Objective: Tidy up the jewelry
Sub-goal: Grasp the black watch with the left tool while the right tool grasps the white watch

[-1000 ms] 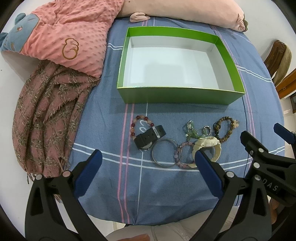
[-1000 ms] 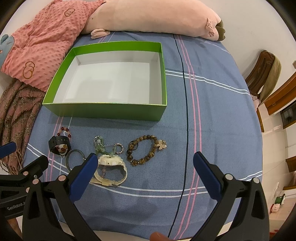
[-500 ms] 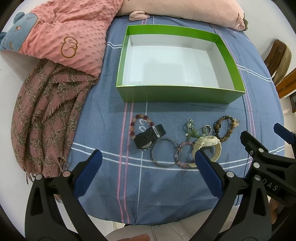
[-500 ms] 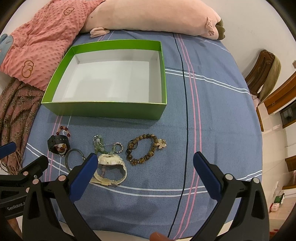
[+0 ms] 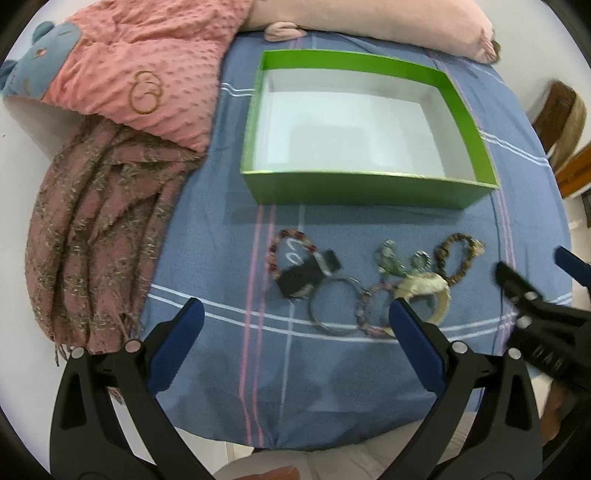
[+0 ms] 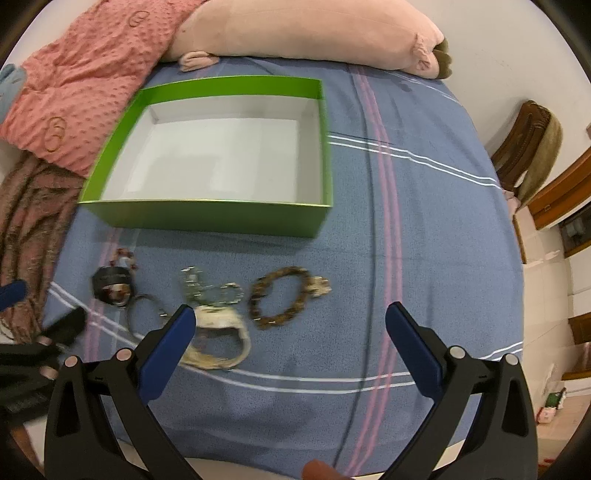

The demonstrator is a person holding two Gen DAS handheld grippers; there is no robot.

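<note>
Several jewelry pieces lie in a row on the blue striped cloth, in front of an empty green box (image 5: 362,190) (image 6: 207,218) with a white inside. From left: a red bead bracelet (image 5: 275,254), a black watch (image 5: 306,275) (image 6: 110,286), a metal bangle (image 5: 334,308), a pink bead bracelet (image 5: 373,312), a cream watch (image 5: 424,290) (image 6: 221,332), a green pendant (image 5: 389,258) (image 6: 194,284) and a brown bead bracelet (image 5: 456,258) (image 6: 280,297). My left gripper (image 5: 295,317) hovers open just before the bangle. My right gripper (image 6: 290,319) hovers open over the brown bracelet.
A pink dotted blanket (image 5: 129,74) and a fringed brownish-pink scarf (image 5: 92,240) lie left of the box. A long pink plush (image 6: 295,33) lies behind it. A wooden chair (image 6: 532,147) stands at the right beyond the bed edge.
Both grippers have moved forward and lower toward the jewelry, so the pieces and box look nearer. Nothing has been picked up and both stay open.
</note>
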